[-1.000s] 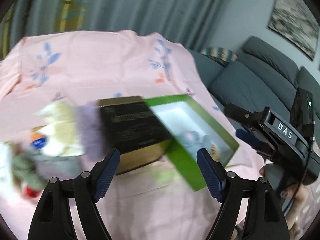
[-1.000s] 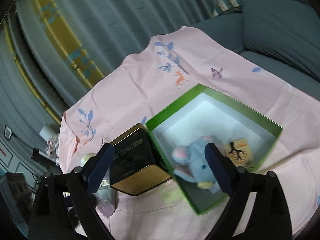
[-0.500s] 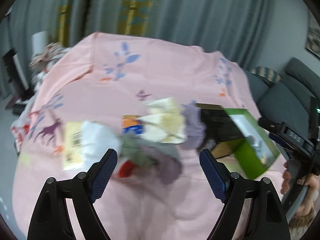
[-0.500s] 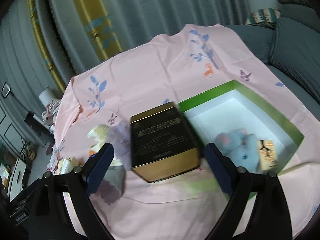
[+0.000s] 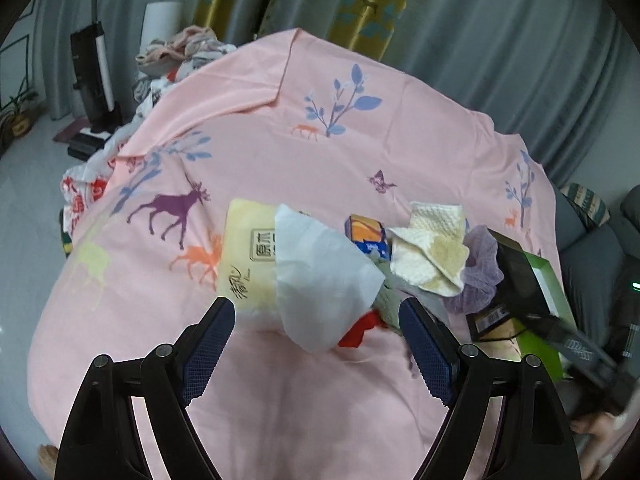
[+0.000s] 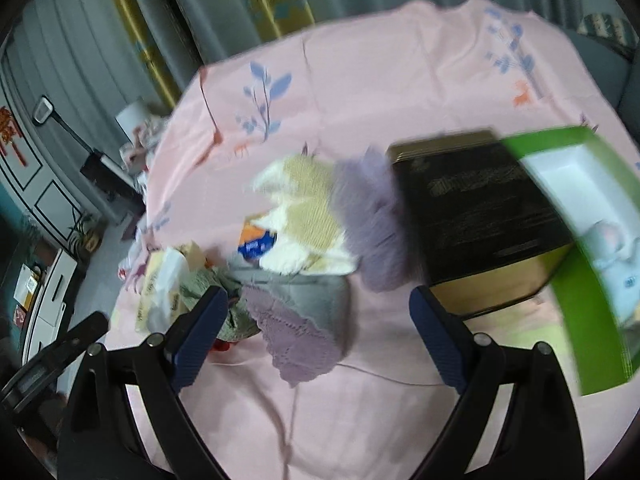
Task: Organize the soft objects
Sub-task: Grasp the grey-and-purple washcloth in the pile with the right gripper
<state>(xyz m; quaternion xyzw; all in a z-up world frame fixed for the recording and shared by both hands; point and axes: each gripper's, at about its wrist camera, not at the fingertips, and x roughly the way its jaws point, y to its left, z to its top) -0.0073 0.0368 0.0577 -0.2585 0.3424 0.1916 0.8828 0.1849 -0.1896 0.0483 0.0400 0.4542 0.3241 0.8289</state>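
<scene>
Two grippers poised above a pink printed sheet [image 5: 280,128], both with jaws spread wide and nothing between the pads. Left gripper [image 5: 316,344] angled down over a jumble of soft things heaped at mid-sheet: a yellow tissue pack [image 5: 248,256] with a white tissue [image 5: 324,280] draped across it, a small orange-and-blue packet [image 5: 366,236], a cream-and-yellow knitted cloth [image 5: 436,252], a lilac fluffy piece [image 5: 480,272], a grey-green fabric [image 5: 390,300] and a scrap of red [image 5: 360,328] peeking from beneath. Right gripper [image 6: 320,328] tilted over the same heap from the other side, framing a mauve lace cloth [image 6: 300,340] and a grey garment [image 6: 320,296], edges blurred. Just right of the pile, a black-and-gold box [image 6: 480,220] touching an open green box [image 6: 580,280] with a white lining, a pale blue plush toy [image 6: 608,248] lying inside. Grey curtains [image 5: 500,40] with a yellow patterned strip behind; loose laundry [image 5: 180,48] heaped beyond the far left edge of the sheet.
</scene>
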